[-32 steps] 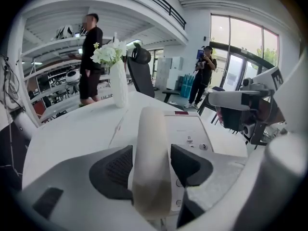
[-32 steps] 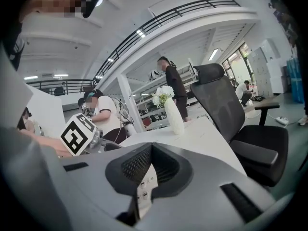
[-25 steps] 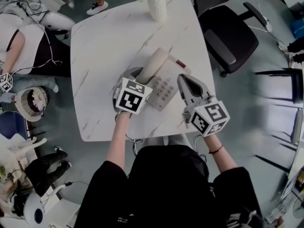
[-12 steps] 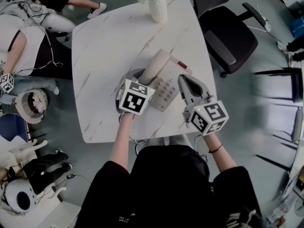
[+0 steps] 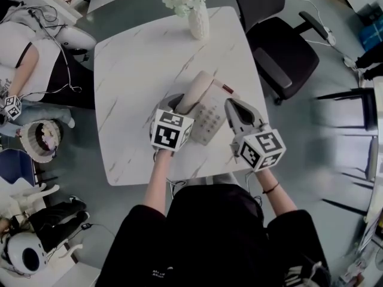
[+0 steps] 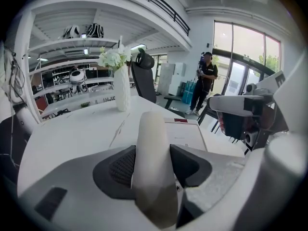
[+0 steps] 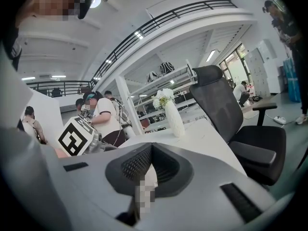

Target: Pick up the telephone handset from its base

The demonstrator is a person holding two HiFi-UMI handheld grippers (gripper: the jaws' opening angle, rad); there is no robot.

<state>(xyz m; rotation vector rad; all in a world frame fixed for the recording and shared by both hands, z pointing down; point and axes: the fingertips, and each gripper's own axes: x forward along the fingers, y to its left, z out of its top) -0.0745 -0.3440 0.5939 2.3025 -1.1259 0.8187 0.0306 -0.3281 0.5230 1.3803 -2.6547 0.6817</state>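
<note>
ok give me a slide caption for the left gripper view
Left tool shut on the handset, phone base just beyond, flower vase farther back on the white table

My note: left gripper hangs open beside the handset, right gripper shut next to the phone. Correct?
Not quite. In the left gripper view the left gripper is shut on the handset, not open beside it. The right gripper is shut next to the phone, as noted.

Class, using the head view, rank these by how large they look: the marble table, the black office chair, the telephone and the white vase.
Largest to smallest:
1. marble table
2. black office chair
3. telephone
4. white vase, flowers not counted
</note>
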